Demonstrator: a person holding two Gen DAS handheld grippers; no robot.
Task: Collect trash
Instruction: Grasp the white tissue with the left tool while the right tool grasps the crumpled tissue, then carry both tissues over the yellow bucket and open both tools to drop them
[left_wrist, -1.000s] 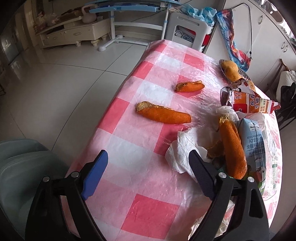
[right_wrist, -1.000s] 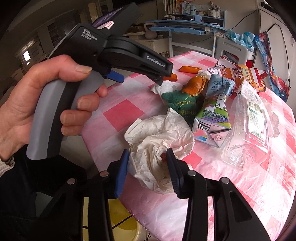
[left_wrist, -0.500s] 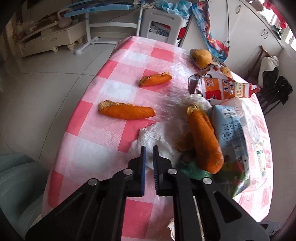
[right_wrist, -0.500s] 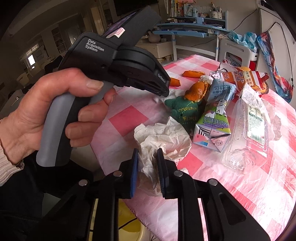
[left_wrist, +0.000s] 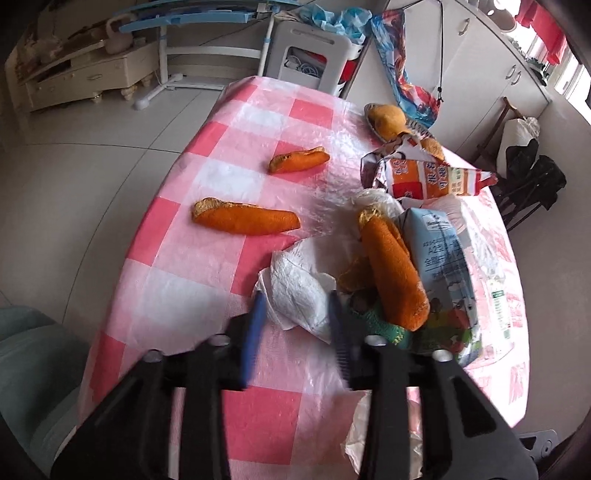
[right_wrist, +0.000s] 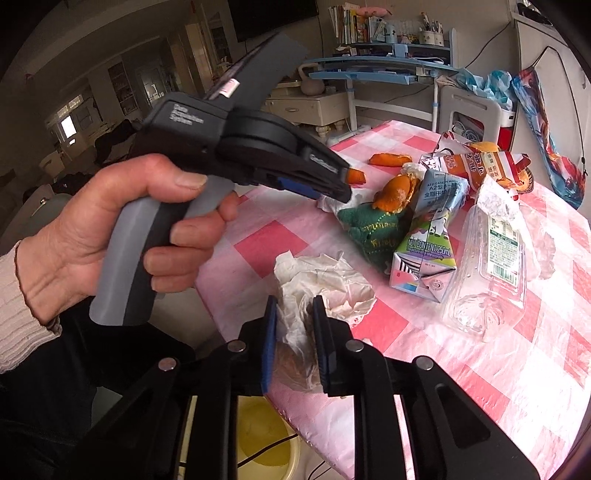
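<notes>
crumpled tissue (right_wrist: 317, 284) clamped in right gripper (right_wrist: 293, 314)

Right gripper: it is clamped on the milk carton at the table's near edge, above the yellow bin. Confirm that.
Not the milk carton. The right wrist view shows the right gripper clamped on a crumpled white tissue at the table's near edge, above the yellow bin. The carton stands apart, farther in on the checked cloth.

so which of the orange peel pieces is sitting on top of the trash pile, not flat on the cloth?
The long orange peel strip leaning on the blue-white milk carton. The other two peels lie apart, flat on the pink checked tablecloth.
</notes>
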